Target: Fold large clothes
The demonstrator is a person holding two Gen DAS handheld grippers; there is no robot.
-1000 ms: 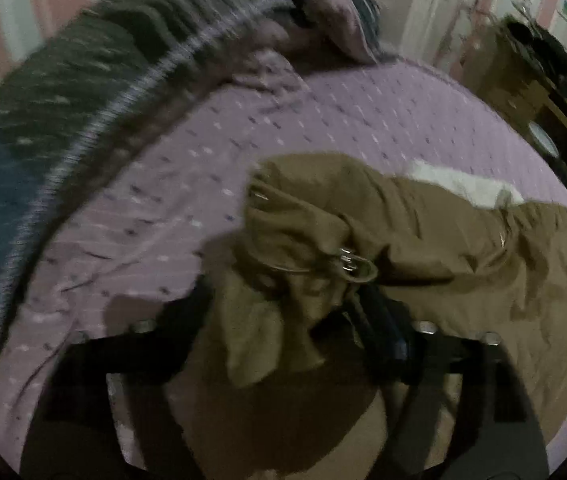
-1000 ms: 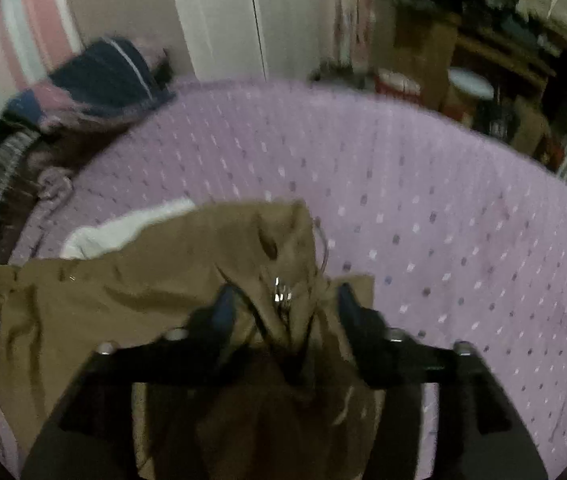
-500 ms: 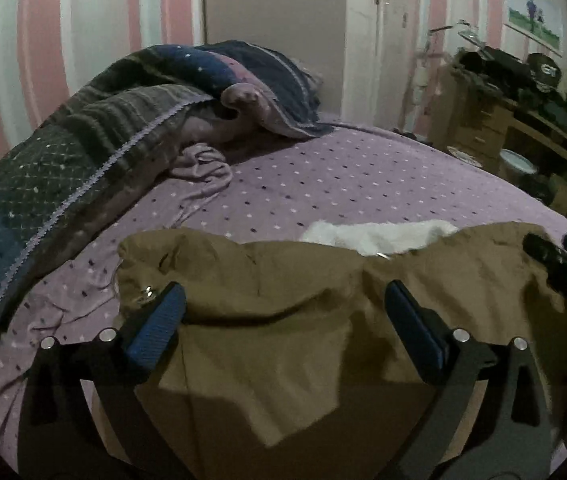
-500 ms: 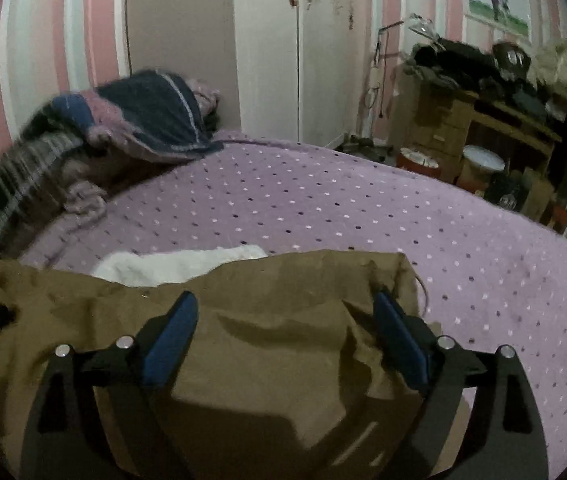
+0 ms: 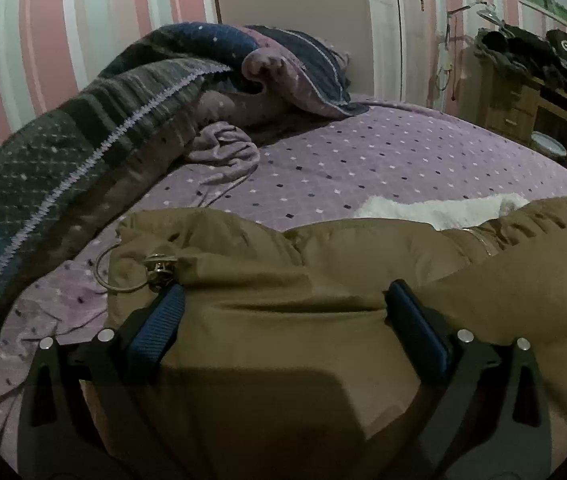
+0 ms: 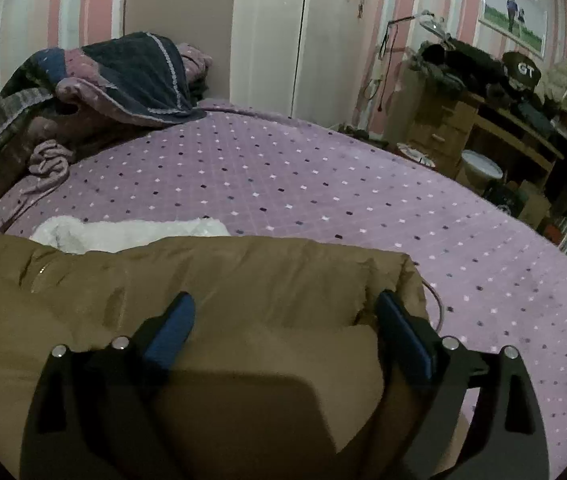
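Note:
A large olive-brown padded coat [image 5: 303, 280] lies folded on the purple dotted bed [image 5: 363, 160], with white fleece lining [image 5: 423, 210] showing at its far edge. A metal toggle and cord loop [image 5: 155, 268] sit at its left corner. My left gripper [image 5: 283, 304] is open, its blue-padded fingers [image 5: 159, 320] resting on the coat's left part. The coat also fills the right wrist view [image 6: 243, 276]. My right gripper [image 6: 283, 312] is open over the coat's right end, holding nothing.
A dark patterned blanket [image 5: 83, 128] and a crumpled purple cloth [image 5: 223, 152] lie along the bed's left side. A cluttered wooden desk [image 6: 483, 120] stands to the right beyond the bed [image 6: 323, 184]. A white wardrobe [image 6: 283, 32] stands behind.
Both grippers were shut on the coat's corners a second ago, then opened and let go. The coat now lies flat on the bed and both views have levelled out.

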